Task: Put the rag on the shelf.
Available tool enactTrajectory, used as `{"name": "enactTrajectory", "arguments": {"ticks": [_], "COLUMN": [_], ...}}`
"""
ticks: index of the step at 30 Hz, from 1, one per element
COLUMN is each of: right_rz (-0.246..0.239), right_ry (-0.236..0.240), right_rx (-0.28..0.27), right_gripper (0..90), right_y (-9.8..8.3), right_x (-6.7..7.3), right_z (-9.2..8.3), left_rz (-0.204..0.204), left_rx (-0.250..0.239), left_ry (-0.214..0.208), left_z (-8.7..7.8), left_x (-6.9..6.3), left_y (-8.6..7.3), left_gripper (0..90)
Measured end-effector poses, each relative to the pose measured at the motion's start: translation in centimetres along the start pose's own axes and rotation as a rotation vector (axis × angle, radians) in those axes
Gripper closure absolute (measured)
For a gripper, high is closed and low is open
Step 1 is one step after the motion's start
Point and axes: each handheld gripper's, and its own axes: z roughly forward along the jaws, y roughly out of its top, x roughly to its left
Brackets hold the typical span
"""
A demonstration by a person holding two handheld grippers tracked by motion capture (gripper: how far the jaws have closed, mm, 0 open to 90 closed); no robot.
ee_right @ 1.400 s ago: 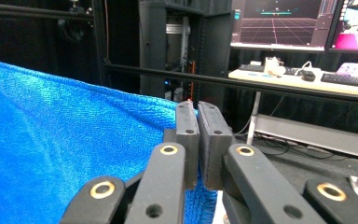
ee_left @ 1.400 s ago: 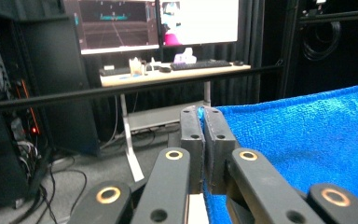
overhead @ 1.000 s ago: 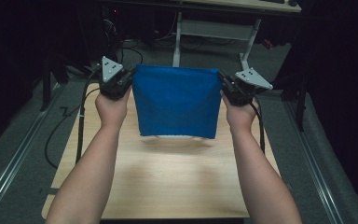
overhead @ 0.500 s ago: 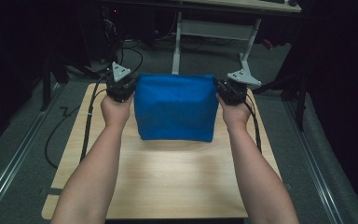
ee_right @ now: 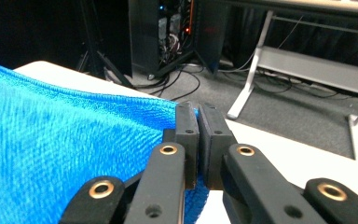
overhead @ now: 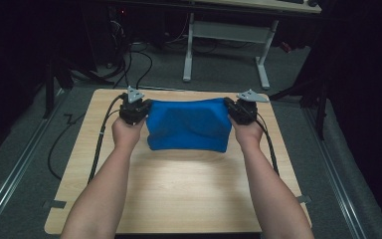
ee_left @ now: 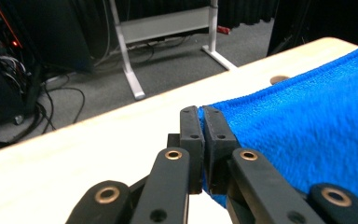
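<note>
Fingers (ee_left: 192, 140) of my left gripper (overhead: 133, 107) are pressed together on one upper corner of the blue towel (overhead: 188, 124), and the fingers (ee_right: 187, 140) of my right gripper (overhead: 242, 108) are clamped the same way on the opposite corner. Between the two pairs the towel hangs stretched, its top edge sagging a little in the middle, its lower part lying on the table (overhead: 179, 189) just behind my hands. A small round hole (ee_left: 279, 79) in the tabletop sits just beyond my left fingers, past the towel's edge. Cables (overhead: 99, 144) trail from both grippers back along my forearms. Farther out, beyond the table's far edge, stands a white desk frame (overhead: 226, 37) on grey carpet, with tangled wires and dark equipment (ee_right: 172, 28) to its left. Nothing blocks either grip. Compared with half a second ago, both grippers have come lower and farther from me, and the towel now shows shorter and wider.
</note>
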Motion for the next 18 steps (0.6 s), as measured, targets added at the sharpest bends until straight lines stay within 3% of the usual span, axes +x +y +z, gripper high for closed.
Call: {"name": "enactTrajectory", "arguments": {"ticks": [4, 7, 18], "right_rz": [0.005, 0.037, 0.038], "right_ry": [0.009, 0.018, 0.028], "right_rx": [0.014, 0.028, 0.048], "right_gripper": [87.8, 87.8, 87.7], "right_y": [-1.2, -2.3, -3.5], "right_x": [0.2, 0.3, 0.8], "right_z": [0.3, 0.5, 0.8], "left_rz": [-0.006, -0.007, -0.035], "left_rx": [0.011, 0.028, 0.046], "left_ry": [-0.016, -0.029, -0.062], "left_z": [0.1, 0.3, 0.5], "left_x": [-0.3, -0.6, -0.8], "left_y": [-1.2, -2.0, -3.9], "left_gripper": [88.0, 87.9, 87.8]}}
